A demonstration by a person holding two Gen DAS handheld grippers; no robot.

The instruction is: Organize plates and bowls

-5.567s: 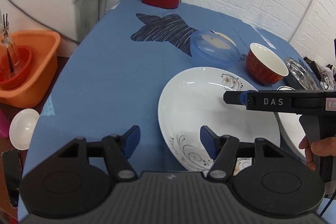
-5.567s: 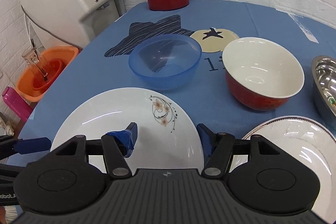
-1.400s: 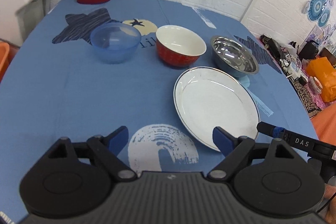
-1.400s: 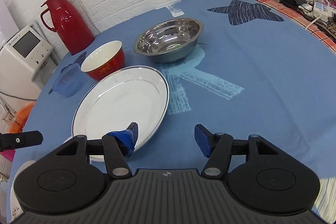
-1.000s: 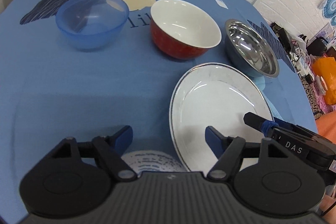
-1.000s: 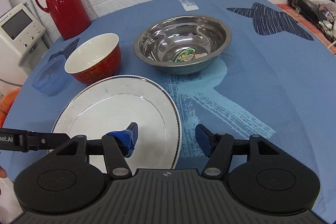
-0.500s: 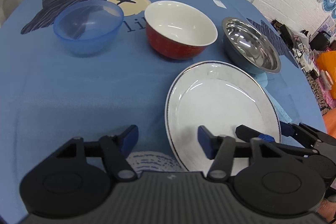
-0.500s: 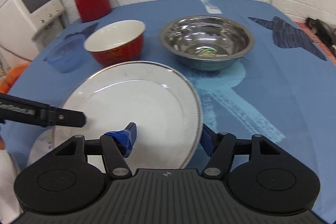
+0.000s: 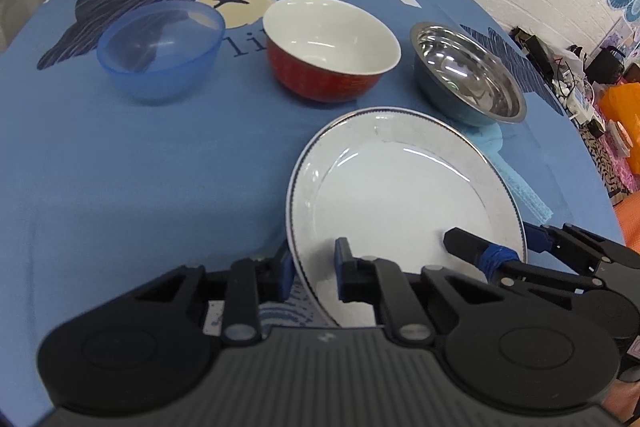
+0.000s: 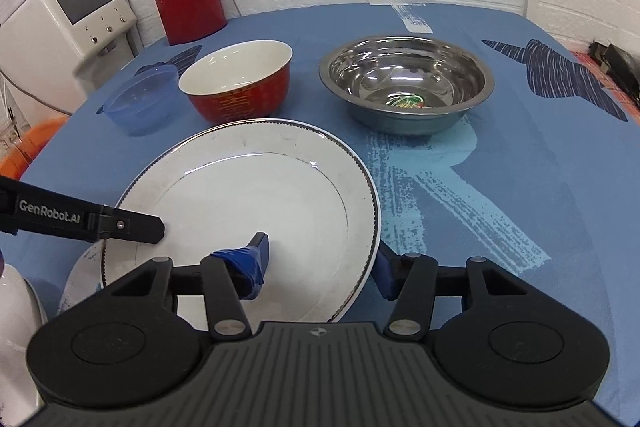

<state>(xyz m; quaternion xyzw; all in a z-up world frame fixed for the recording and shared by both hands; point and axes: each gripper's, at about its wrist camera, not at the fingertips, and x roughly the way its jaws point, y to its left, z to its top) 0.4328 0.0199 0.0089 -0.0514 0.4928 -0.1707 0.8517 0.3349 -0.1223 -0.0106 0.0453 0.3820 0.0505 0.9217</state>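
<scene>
The left tongs [image 9: 310,273] are closed on the near rim of the white plate [image 9: 400,195]; the right tongs [image 10: 322,267] straddle its right rim, not closed. The blue plastic bowl [image 9: 160,51], red bowl [image 9: 332,63] and steel bowl [image 9: 468,77] stand apart in a far row, so stacking seems mostly not done. The blue surface [image 9: 140,155] is free on the left.

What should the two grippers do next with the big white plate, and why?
Probably close the right gripper on the plate, then lift with both. The left gripper already pinches the near-left rim, while the right one straddles the near-right rim, open. The bowls behind it are apart from it, so a gentle lift looks safe.
</scene>
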